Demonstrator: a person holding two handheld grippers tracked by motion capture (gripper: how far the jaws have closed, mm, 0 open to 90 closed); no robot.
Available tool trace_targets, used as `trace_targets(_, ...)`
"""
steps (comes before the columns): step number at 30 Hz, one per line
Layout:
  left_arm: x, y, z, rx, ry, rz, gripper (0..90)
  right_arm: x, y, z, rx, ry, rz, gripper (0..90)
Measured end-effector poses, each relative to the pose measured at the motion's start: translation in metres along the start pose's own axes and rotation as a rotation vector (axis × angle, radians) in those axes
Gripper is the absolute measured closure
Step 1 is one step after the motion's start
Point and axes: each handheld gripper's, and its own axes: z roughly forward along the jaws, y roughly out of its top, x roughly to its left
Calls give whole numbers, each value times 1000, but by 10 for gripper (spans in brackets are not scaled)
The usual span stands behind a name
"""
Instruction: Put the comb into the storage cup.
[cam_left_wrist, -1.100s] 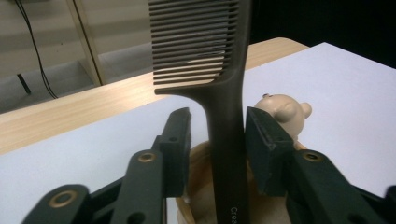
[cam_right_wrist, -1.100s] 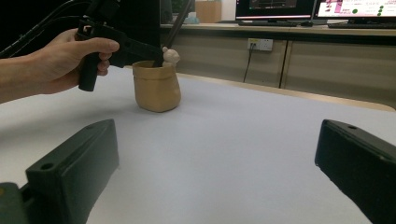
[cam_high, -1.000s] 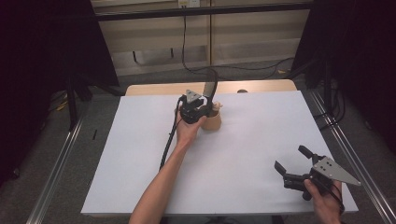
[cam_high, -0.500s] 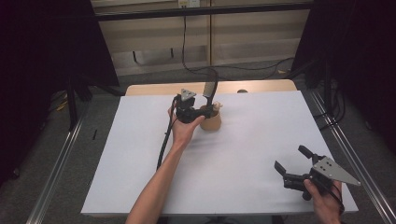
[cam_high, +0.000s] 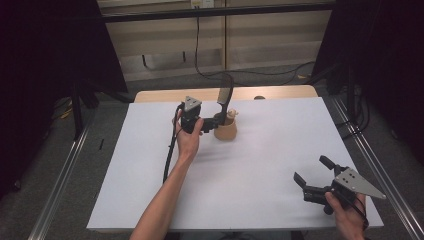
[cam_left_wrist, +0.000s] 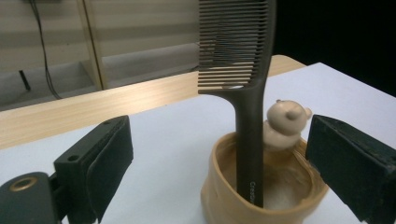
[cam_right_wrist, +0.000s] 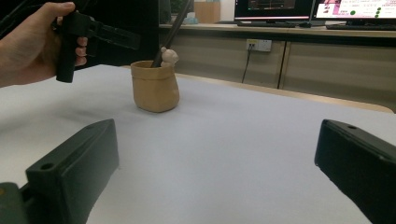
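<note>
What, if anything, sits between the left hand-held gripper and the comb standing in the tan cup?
Nothing visible. The left hand-held gripper is open, its jaws either side of the tan cup, and the comb handle stands upright between them, with the small bear figure behind it.

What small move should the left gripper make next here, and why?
Probably ease forward and close on the handle of the dark plastic comb. The left gripper is open, its jaws on either side of the tan pouch-shaped holder, and the comb stands upright inside, beside a small beige bear figure. The right gripper sits open, well away.
</note>
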Motion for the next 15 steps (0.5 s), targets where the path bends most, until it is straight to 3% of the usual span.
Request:
trace_targets(4,2,-1,-7,-34,-25,-2,69,0,0,1,2,-5,0,0)
trace_targets(9,1,0,-20,-100,-23,6,58,0,0,1,-1,-4,-1,0)
trace_targets(15,5,-4,-29,-125,-13,34,30,-1,0,2,2,-13,0,0)
